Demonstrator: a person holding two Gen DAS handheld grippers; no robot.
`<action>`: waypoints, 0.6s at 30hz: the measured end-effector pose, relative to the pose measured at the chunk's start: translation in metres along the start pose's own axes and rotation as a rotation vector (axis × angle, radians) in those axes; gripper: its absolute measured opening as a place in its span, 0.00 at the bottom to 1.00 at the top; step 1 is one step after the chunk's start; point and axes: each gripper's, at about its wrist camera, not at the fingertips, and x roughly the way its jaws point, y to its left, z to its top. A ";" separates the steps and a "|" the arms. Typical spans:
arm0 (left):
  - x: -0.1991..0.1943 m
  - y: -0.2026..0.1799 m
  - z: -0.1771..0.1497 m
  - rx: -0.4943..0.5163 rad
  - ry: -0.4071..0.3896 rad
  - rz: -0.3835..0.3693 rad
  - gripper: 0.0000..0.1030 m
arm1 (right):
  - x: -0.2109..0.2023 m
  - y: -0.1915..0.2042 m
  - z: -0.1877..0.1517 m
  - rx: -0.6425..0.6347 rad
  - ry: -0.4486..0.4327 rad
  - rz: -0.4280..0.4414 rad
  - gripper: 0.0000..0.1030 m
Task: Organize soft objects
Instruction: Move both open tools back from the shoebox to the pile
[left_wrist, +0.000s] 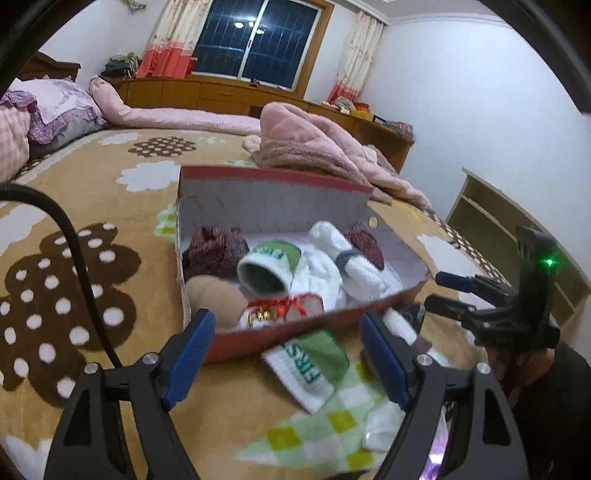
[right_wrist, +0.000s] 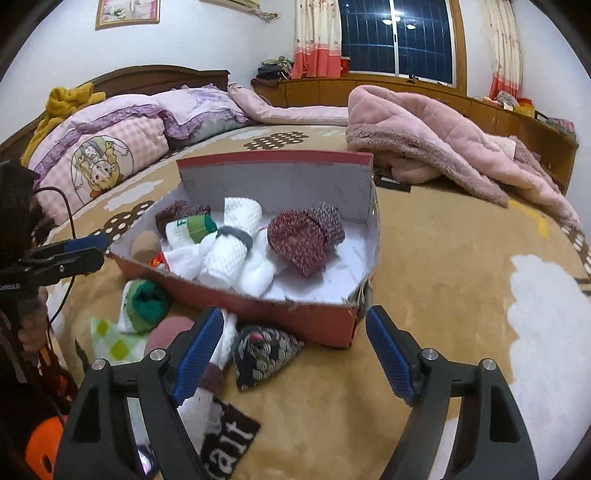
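Left wrist view: our left gripper (left_wrist: 288, 354) and right gripper (right_wrist: 295, 354) gape empty; reaching for the sock (left_wrist: 310, 365), we might snag the box (left_wrist: 295, 332).

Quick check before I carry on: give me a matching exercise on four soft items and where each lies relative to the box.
Items:
1 maroon knit roll
2 patterned triangular pouch
3 green-and-white sock
4 tan plush

Places:
A on the blanket, by the box's front wall near its right corner
B in the box, right part
C in the box, front-left corner
D on the blanket, before the box's front

Pairs: 1-B, 2-A, 3-D, 4-C
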 end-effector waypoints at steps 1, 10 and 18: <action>0.000 0.000 -0.002 0.002 0.009 -0.001 0.82 | 0.000 -0.002 -0.003 0.010 0.004 0.008 0.79; 0.010 -0.006 -0.019 0.063 0.097 -0.029 0.72 | 0.002 -0.004 -0.030 0.009 0.047 0.033 0.79; 0.020 -0.021 -0.032 0.127 0.166 -0.062 0.58 | 0.002 -0.001 -0.041 -0.015 0.066 0.055 0.78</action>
